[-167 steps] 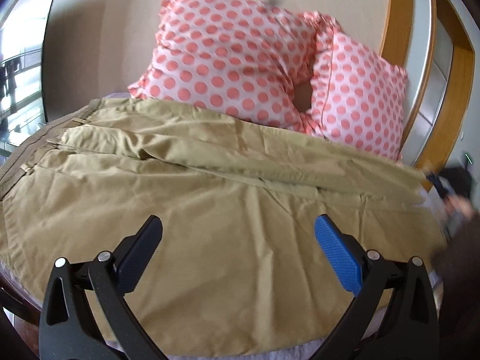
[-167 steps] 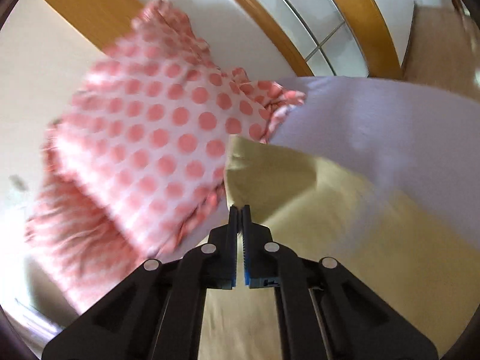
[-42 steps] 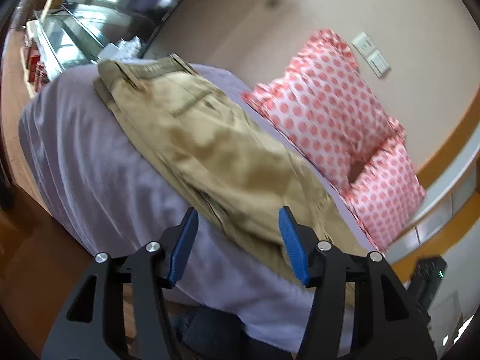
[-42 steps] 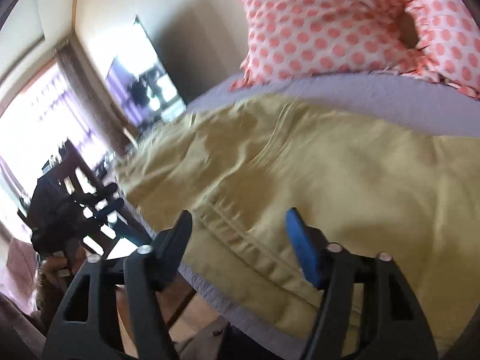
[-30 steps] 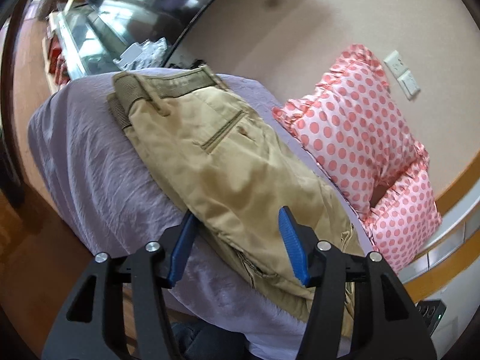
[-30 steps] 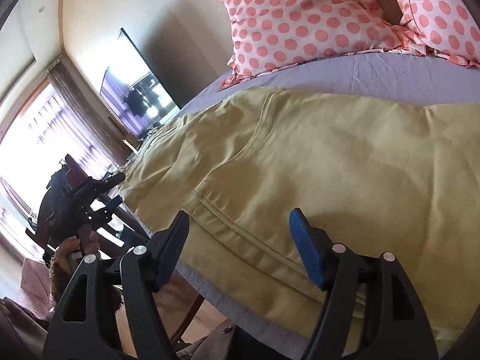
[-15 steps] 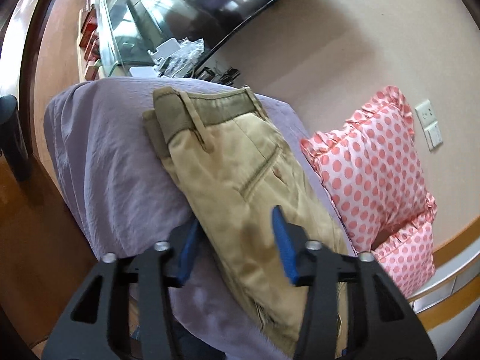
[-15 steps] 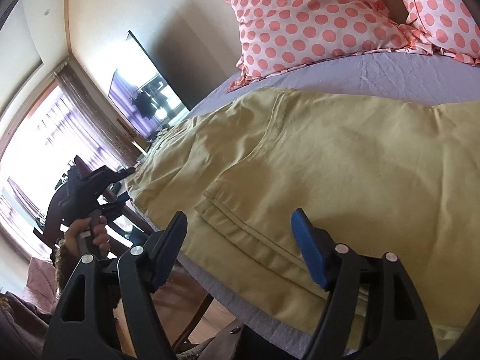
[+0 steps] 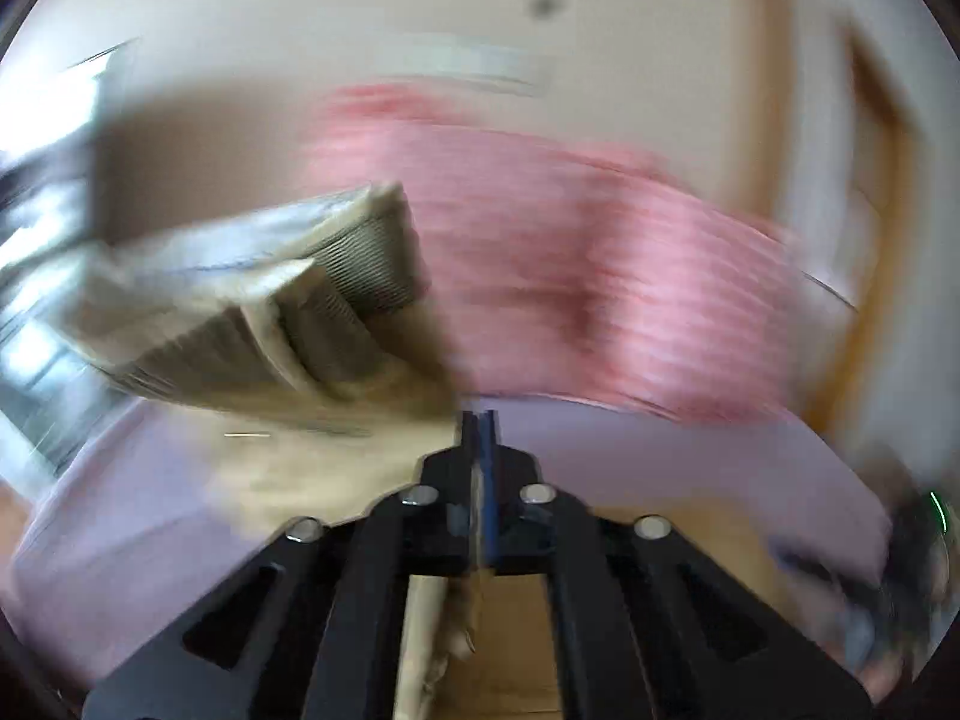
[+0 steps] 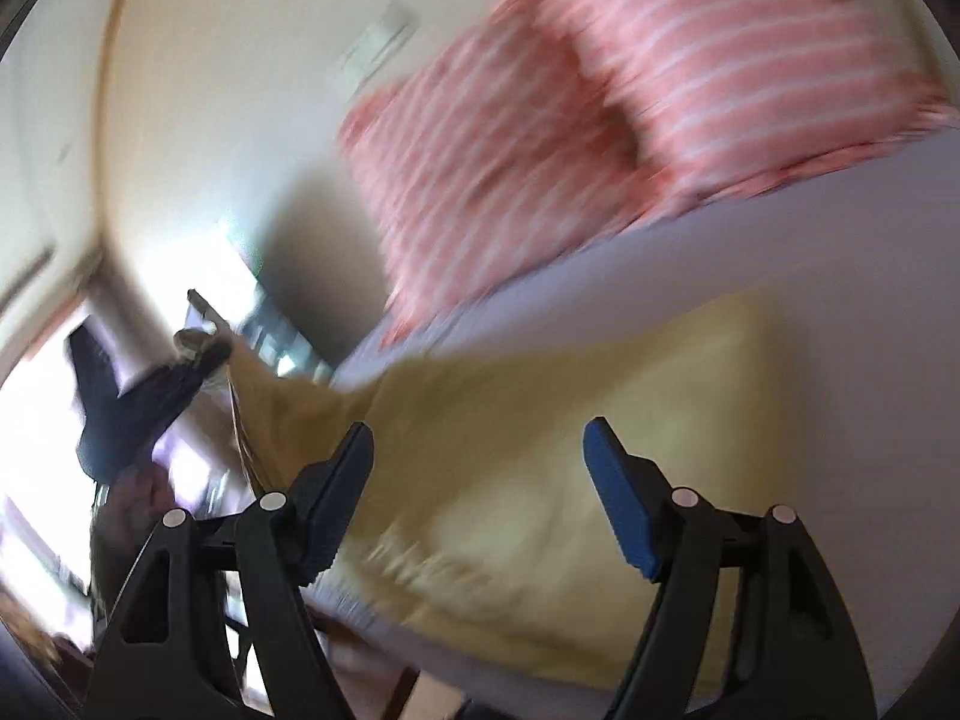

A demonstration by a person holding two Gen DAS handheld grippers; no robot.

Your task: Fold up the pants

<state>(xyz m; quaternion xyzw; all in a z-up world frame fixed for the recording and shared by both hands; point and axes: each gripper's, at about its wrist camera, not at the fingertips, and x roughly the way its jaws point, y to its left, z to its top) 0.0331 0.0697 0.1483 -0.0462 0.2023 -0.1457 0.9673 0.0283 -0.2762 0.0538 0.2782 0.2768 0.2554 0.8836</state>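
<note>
Left hand-held gripper (image 9: pixel 478 420) clamped on pants (image 9: pixel 252 312) – right hand-held gripper (image 10: pixel 477 468) wide; no writing legible.

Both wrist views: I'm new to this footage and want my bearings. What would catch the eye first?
The khaki pants, with one end lifted off the lilac bed at centre-left of the left wrist view, clamped in the shut left gripper. Behind them, along the wall, lie the pink pillows, badly motion-blurred. In the right wrist view, the right gripper hangs with jaws open over the pants on the bed.
</note>
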